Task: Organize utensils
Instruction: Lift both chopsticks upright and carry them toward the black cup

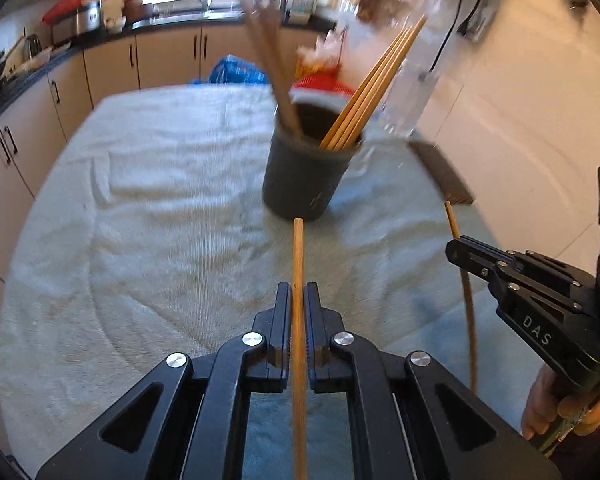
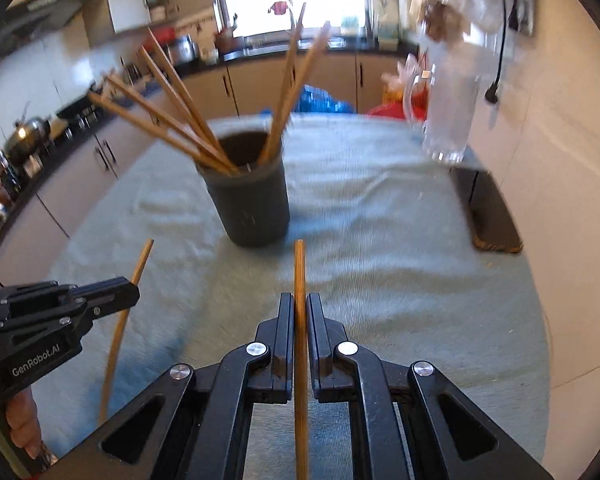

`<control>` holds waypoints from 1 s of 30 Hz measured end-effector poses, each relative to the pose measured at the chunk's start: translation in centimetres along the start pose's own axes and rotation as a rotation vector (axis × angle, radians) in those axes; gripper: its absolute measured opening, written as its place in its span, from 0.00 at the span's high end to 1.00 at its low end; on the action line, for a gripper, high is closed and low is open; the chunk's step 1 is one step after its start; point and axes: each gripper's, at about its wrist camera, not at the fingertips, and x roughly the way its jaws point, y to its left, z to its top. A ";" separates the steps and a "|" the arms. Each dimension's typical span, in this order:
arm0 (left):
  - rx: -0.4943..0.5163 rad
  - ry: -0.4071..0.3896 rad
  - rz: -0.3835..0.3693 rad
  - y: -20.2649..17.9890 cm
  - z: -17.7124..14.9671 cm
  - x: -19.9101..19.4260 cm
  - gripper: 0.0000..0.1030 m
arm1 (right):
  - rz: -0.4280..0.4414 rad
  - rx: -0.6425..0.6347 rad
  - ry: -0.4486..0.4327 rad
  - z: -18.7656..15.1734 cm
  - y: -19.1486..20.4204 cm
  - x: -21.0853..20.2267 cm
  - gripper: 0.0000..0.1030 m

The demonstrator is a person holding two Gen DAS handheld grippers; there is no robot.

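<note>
Left wrist: left gripper (image 1: pixel 298 300) clamps chopstick (image 1: pixel 298 256); right gripper (image 2: pixel 300 312) likewise.

Smooth wooden chopsticks (image 1: pixel 298 264), matt dark holder (image 1: pixel 300 176), fuzzy pale cloth (image 1: pixel 160 200), clear glass mug (image 2: pixel 448 120), black plastic tongs (image 1: pixel 298 300).

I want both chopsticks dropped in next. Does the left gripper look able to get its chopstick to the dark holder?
Probably yes: left gripper grips its chopstick, dark holder straight ahead, bare cloth between.

A tan wooden chopstick (image 1: pixel 298 264) and another (image 2: pixel 299 272) point toward the dark cylindrical holder (image 1: pixel 304 176), where more chopsticks (image 1: pixel 374 80) lean.
</note>
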 end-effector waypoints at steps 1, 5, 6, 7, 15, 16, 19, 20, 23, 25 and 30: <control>0.010 -0.022 -0.001 -0.3 0.0 -0.9 0.95 | 0.002 0.000 -0.016 0.1 0.1 -0.6 0.93; 0.059 -0.108 0.026 -2.1 -0.2 -3.6 0.94 | 0.015 -0.008 -0.077 0.2 0.7 -3.7 0.93; 0.076 -0.137 0.042 -2.5 -0.4 -4.6 0.94 | 0.016 -0.013 -0.090 0.1 0.9 -4.4 0.93; 0.086 -0.152 0.048 -2.8 -0.5 -5.1 0.94 | 0.017 -0.018 -0.101 0.0 1.1 -5.1 0.93; 0.138 -0.206 0.091 -4.0 -1.8 -7.6 0.94 | 0.011 -0.042 -0.154 -1.4 2.0 -8.5 0.93; 0.135 -0.210 0.095 -3.9 -1.9 -7.8 0.94 | 0.009 -0.045 -0.160 -1.5 2.1 -8.8 0.93; 0.119 -0.217 0.100 -3.6 -2.3 -8.5 0.94 | 0.003 -0.051 -0.174 -1.9 2.3 -9.6 0.93; 0.115 -0.217 0.100 -3.4 -2.3 -8.7 0.94 | 0.002 -0.052 -0.177 -2.0 2.3 -9.9 0.93; 0.113 -0.223 0.111 -3.3 -2.6 -9.3 0.94 | 0.003 -0.053 -0.187 -2.3 2.3 -10.7 0.93; 0.117 -0.228 0.122 -3.3 -2.8 -9.8 0.94 | 0.002 -0.055 -0.192 -2.5 2.3 -11.1 0.93; 0.129 -0.237 0.142 -3.9 -3.3 -10.7 0.94 | 0.003 -0.064 -0.202 -2.9 2.5 -11.9 0.93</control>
